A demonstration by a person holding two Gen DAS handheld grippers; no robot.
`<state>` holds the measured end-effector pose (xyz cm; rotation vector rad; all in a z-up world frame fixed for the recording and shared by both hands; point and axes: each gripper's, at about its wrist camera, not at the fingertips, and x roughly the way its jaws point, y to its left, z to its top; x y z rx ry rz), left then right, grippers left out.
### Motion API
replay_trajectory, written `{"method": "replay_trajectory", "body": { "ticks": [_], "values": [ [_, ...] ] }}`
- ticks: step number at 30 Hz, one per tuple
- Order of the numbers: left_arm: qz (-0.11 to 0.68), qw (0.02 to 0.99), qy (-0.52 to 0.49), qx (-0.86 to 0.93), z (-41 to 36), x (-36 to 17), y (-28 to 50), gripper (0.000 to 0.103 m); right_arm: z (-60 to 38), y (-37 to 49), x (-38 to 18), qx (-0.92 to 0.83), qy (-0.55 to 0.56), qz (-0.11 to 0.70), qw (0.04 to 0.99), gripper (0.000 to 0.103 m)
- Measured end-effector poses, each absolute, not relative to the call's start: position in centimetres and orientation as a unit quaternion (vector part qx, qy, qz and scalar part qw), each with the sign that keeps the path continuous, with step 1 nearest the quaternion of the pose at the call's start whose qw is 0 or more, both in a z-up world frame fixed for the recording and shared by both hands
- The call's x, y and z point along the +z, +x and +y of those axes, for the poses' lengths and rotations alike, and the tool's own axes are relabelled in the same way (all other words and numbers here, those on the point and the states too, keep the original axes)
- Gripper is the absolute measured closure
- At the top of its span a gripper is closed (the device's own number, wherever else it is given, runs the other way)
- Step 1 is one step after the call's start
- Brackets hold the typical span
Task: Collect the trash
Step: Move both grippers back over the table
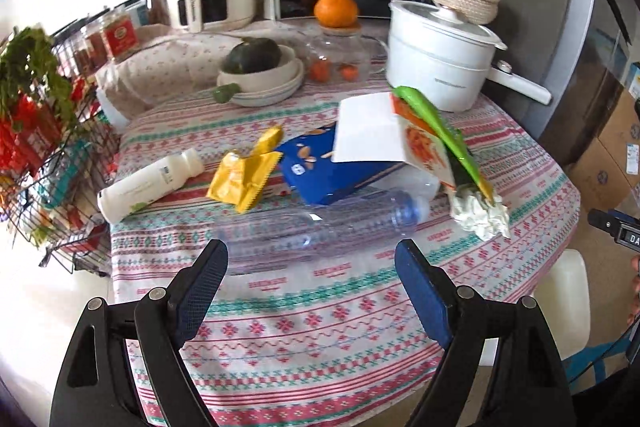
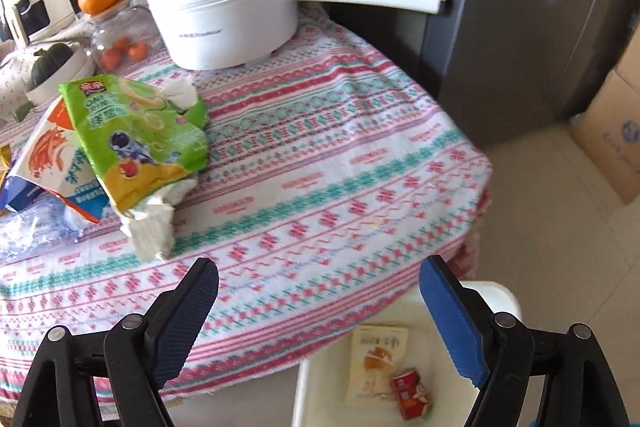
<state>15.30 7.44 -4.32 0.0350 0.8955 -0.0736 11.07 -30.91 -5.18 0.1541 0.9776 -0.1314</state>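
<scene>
Patterned tablecloth, clear bottle lying crosswise, cap right

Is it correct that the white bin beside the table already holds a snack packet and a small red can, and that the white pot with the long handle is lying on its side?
Not quite. The white pot stands upright on the tablecloth, lid on, as the right wrist view shows. The rest holds: the white bin contains a snack packet and a small red can.
</scene>
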Motion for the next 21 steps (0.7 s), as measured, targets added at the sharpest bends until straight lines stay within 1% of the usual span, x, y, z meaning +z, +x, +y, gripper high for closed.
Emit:
{"method": "replay_trajectory", "body": {
  "ticks": [4, 8, 13, 19, 21],
  "values": [
    [0.448, 0.894, -0.016, -0.011, 11.9, -5.6, 16.6, 0.016, -29.1, 12.4, -5.2, -0.049, 0.086, 0.469, 0.877, 0.015],
    [0.46, 0.887, -0.028, -0.01, 14.4, -7.4, 18.0, 0.016, -27.3, 13.8, -5.4, -0.031, 0.092, 0.472, 0.876, 0.013],
    [0.472, 0.881, -0.031, -0.026, 15.5, -9.4, 19.3, 0.016, -25.1, 15.0, -5.8, -0.012, 0.092, 0.471, 0.878, 0.013],
    [0.49, 0.863, -0.102, -0.061, 15.7, -11.4, 20.7, 0.016, -23.0, 15.9, -6.5, 0.007, 0.09, 0.48, 0.873, 0.013],
    [0.482, 0.87, -0.093, -0.054, 15.4, -11.0, 21.0, 0.017, -22.6, 16.1, -6.7, 0.01, 0.091, 0.484, 0.87, 0.013]
  ]
}}
